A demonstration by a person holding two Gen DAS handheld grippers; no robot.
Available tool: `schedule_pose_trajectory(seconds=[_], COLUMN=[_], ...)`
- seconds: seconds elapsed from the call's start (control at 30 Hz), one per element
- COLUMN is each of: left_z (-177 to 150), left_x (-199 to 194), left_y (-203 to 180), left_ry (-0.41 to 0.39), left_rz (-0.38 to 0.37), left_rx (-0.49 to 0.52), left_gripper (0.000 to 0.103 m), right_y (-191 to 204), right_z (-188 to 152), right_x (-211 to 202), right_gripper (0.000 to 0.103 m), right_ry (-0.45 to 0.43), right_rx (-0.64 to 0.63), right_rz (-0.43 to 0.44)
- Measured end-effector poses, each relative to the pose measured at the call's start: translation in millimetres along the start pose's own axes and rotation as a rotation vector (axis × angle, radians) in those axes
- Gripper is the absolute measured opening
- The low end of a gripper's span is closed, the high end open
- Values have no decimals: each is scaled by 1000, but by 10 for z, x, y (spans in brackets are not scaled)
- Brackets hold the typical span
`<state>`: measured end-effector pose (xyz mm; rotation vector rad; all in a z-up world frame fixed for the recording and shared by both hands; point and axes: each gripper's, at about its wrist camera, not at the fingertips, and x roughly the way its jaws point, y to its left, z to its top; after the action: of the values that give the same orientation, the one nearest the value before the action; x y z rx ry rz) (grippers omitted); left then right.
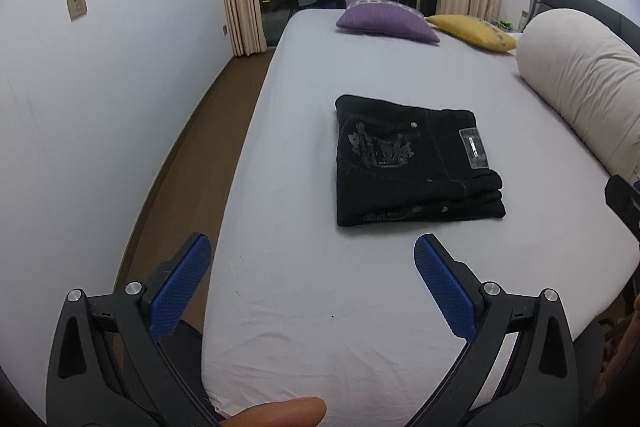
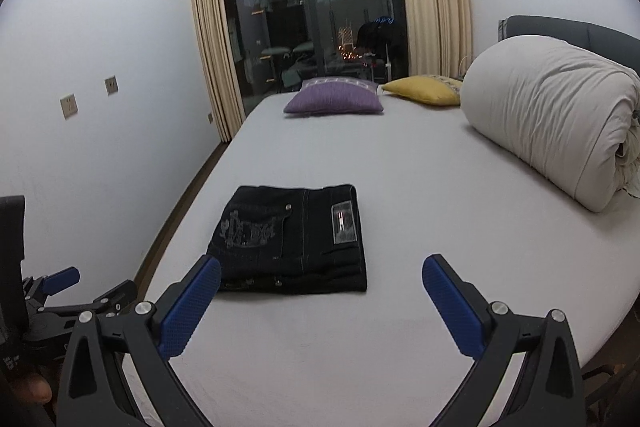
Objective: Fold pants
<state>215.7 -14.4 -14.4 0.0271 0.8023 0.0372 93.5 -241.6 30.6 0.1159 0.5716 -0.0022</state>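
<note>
Your pants (image 1: 416,163) already lie folded into a compact dark rectangle in the middle of the bed (image 1: 304,307), pocket embroidery and waist label facing up, with the stacked layers showing along the near edge. Judging by that, the folding looks finished or nearly so, and most of the risk now comes from touching the stack again.

If you reach in to tidy it, a blue finger could catch the near edge, where the layers are loose, and peel the top layer back or push the whole bundle askew. The sheet is slightly wrinkled near you, so dragging a claw across it could pull the fabric and shift the stack with it. The rolled duvet (image 2: 552,131) sits well apart to the right, and the purple pillow (image 2: 334,97) and yellow pillow (image 2: 424,89) lie at the far end; none of them crowds the pants.

Your left claw (image 1: 312,251) is spread wide, holding nothing, hovering over the near left corner of the bed, short of the pants. Your right claw (image 2: 322,267) is likewise spread wide and empty; its left finger overlaps the bundle's near corner in the view, but I cannot tell whether it touches.
</note>
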Motion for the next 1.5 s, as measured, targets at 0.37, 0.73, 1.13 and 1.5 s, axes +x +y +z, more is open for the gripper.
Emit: schedule_pose_trajectory(seconds=[0.37, 0.73, 1.13, 1.5], left_z=[-68, -96, -122, -124], left_x=[191, 195, 219, 241], left_y=[3, -29, -24, -7], left_ry=[36, 37, 42, 47], left_rz=[-9, -10, -10, -11], left_rx=[-2, 3, 5, 4], left_gripper=[103, 103, 103, 103], right_y=[34, -60, -74, -24], right_z=[-92, -115, -154, -182], right_x=[130, 166, 225, 223], right_gripper=[103, 103, 103, 103], right_ry=[55, 79, 100, 108], right_rx=[-22, -5, 6, 6], right_rz=[-4, -2, -8, -10])
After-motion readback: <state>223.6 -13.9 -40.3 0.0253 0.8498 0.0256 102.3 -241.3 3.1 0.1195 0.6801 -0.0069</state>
